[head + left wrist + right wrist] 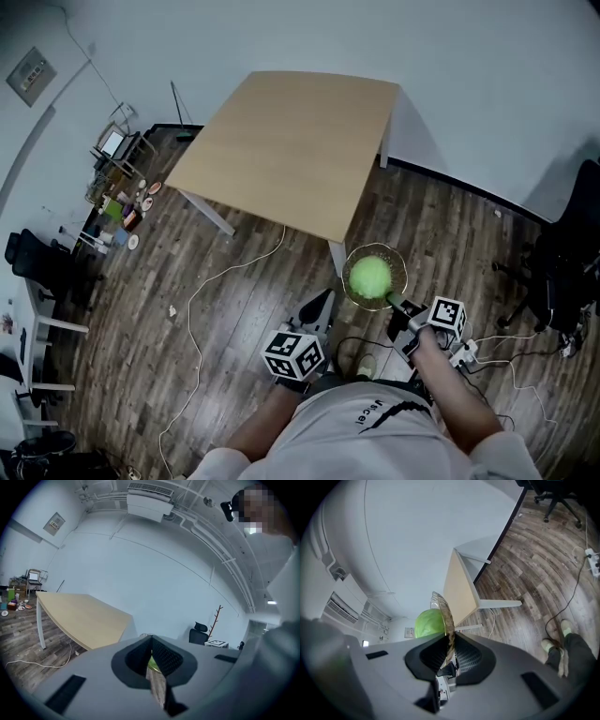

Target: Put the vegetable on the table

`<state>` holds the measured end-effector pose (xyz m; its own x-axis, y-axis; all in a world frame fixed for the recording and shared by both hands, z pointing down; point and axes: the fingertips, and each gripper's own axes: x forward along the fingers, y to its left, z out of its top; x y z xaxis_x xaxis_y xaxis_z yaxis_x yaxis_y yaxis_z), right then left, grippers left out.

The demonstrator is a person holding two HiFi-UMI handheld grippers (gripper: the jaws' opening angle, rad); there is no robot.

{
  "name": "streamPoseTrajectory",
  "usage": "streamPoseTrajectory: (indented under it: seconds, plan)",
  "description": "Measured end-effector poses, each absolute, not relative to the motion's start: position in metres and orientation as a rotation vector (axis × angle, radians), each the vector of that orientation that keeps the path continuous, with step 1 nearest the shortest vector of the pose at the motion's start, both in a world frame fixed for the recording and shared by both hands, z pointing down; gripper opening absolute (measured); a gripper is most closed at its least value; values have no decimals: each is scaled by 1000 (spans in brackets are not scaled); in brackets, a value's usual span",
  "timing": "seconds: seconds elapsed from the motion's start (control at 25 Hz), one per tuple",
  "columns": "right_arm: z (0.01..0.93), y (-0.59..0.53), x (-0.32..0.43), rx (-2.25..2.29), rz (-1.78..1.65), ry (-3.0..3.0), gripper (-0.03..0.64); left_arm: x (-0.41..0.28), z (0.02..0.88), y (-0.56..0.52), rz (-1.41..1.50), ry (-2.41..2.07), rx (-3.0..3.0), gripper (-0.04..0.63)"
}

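Note:
A round green cabbage (370,277) lies in a clear glass bowl (401,264) held above the wooden floor, just short of the near corner of the bare light-wood table (291,150). My right gripper (394,302) is shut on the bowl's near rim. In the right gripper view the rim (443,609) runs edge-on between the jaws of the right gripper (449,641), with the cabbage (429,623) to its left. My left gripper (319,305) hangs left of the bowl, apart from it. In its own view the left gripper (151,651) looks shut with nothing held, facing the table (79,616).
A black office chair (562,262) stands at the right. A power strip with cables (464,352) lies by my feet. A white cable (202,300) snakes over the floor under the table. Shelves with clutter (117,197) and another chair (37,262) line the left wall.

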<state>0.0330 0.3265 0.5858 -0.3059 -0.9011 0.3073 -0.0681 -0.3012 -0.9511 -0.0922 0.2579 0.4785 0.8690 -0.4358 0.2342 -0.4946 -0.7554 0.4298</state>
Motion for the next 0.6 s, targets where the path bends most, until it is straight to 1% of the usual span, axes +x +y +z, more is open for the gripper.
streamPoseTrajectory:
  seconds: [0.36,0.6]
  plan:
    - [582,318,48,-1272,-1676,1313,43,-75,475,258,142,-731,2558,14]
    - [581,299,47,-1261,-1693,1325,43,-67,473,240,132,-738,2554,14]
